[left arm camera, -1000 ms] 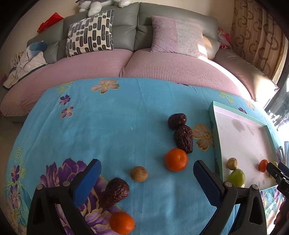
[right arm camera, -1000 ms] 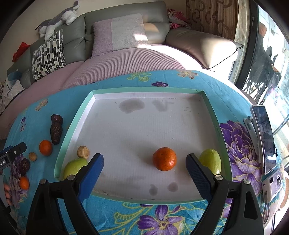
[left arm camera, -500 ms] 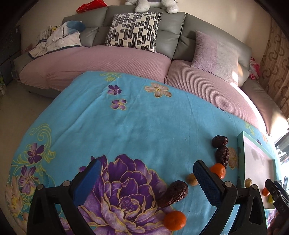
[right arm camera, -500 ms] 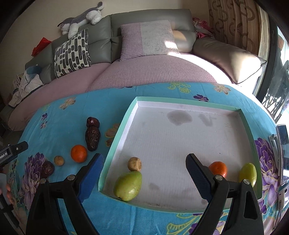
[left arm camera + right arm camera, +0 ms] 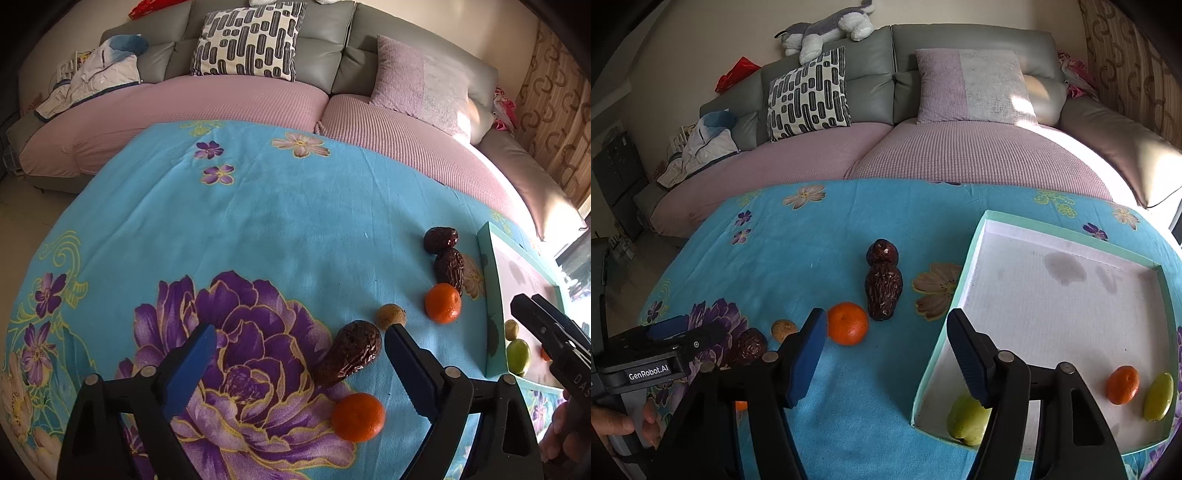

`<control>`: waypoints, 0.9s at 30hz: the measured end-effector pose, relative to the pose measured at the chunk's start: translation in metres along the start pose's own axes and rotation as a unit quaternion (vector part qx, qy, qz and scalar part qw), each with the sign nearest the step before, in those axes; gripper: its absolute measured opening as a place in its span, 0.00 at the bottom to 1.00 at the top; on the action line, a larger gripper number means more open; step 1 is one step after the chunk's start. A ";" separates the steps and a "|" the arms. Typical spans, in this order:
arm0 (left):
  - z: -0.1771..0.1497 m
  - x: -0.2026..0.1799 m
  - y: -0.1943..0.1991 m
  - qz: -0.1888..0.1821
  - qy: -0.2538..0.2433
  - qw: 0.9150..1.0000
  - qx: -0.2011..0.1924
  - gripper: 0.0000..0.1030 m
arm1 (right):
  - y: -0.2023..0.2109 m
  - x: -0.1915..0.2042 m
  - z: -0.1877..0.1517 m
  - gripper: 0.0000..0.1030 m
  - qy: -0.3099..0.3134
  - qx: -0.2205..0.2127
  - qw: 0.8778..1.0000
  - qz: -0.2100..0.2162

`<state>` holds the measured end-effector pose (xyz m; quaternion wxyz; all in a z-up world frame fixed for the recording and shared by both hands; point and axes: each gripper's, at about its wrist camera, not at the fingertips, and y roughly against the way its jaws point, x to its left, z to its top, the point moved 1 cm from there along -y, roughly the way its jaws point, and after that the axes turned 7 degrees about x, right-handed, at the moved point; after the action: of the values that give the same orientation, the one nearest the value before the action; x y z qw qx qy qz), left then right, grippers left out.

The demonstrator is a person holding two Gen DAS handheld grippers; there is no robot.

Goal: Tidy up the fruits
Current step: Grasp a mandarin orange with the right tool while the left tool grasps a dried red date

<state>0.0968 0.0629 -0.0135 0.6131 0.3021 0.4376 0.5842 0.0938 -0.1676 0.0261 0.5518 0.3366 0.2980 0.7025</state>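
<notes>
On the blue flowered cloth lie a wrinkled dark date (image 5: 351,352), an orange (image 5: 357,416), a small brown fruit (image 5: 389,315), a second orange (image 5: 442,302) and two more dates (image 5: 448,269). My left gripper (image 5: 299,341) is open, and the near date lies between its fingers, close to the right one. My right gripper (image 5: 886,328) is open over the cloth beside the tray's left rim (image 5: 960,295), with an orange (image 5: 847,328) by its left finger. The tray holds a green pear (image 5: 966,419), an orange (image 5: 1122,384) and a yellow-green fruit (image 5: 1158,397).
A grey sofa with pink covers (image 5: 960,155) curves behind the round table, with a patterned pillow (image 5: 807,96) and a pile of clothes (image 5: 701,147) on it. The left gripper's body (image 5: 661,360) and a hand (image 5: 613,424) sit at the lower left of the right wrist view.
My right gripper has swung left, from over the tray to its left rim and the cloth. My left gripper has closed in on the near date, which now lies between its fingers.
</notes>
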 end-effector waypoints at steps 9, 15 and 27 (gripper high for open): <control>-0.008 -0.015 -0.012 -0.025 -0.021 0.999 0.034 0.72 | -0.027 0.013 0.000 0.46 0.010 0.022 0.999 0.031; -0.009 -0.020 -0.018 -0.040 -0.027 0.998 0.048 0.58 | -0.042 0.014 -0.001 0.45 0.008 0.036 0.998 0.044; -0.006 -0.024 -0.031 -0.078 -0.032 0.995 0.059 0.35 | -0.064 0.019 -0.005 0.45 0.005 0.059 0.997 0.045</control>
<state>0.1064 0.0344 -0.0389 0.6515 0.3213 0.4740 0.4976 0.1231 -0.1357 -0.0245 0.4972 0.3780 0.3267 0.7093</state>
